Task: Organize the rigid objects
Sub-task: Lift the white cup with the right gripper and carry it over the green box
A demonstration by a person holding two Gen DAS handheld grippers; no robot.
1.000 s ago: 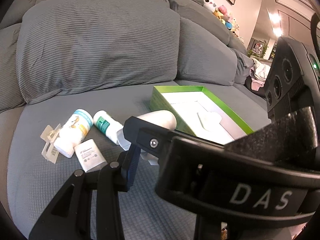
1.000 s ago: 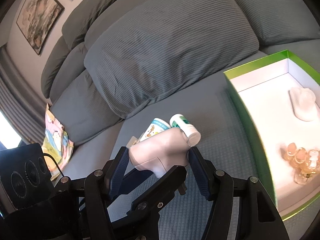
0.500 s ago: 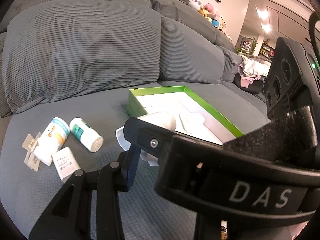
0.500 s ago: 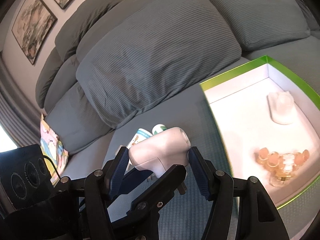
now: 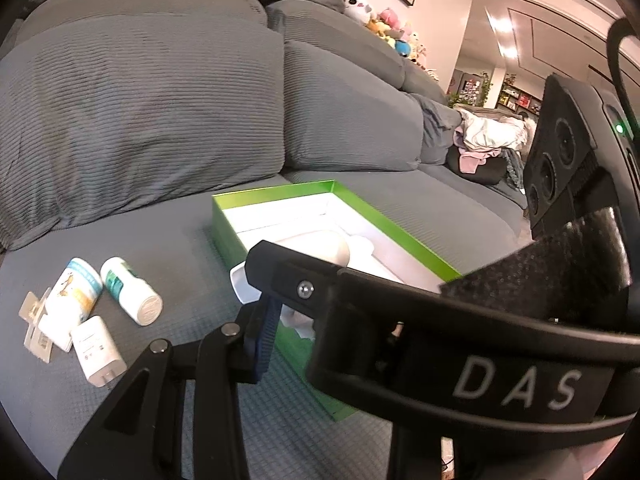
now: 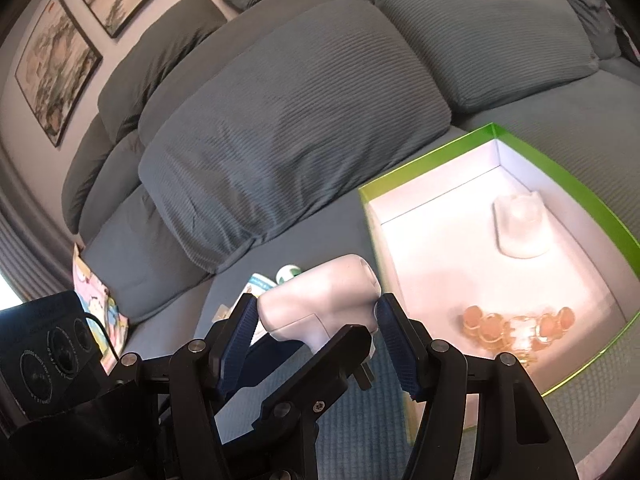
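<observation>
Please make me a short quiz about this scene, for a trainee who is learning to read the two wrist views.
1. What do the right tongs grip?
A) a round bottle
B) a white device
C) a plush toy

2. True or false: the green box is empty.

3. In the left wrist view, how many round bottles lie on the sofa seat, left of the box?

Key
1. B. Both pads press on its sides.
2. False. A white piece and orange beads lie inside.
3. Two, side by side, next to a white plug adapter.
</observation>
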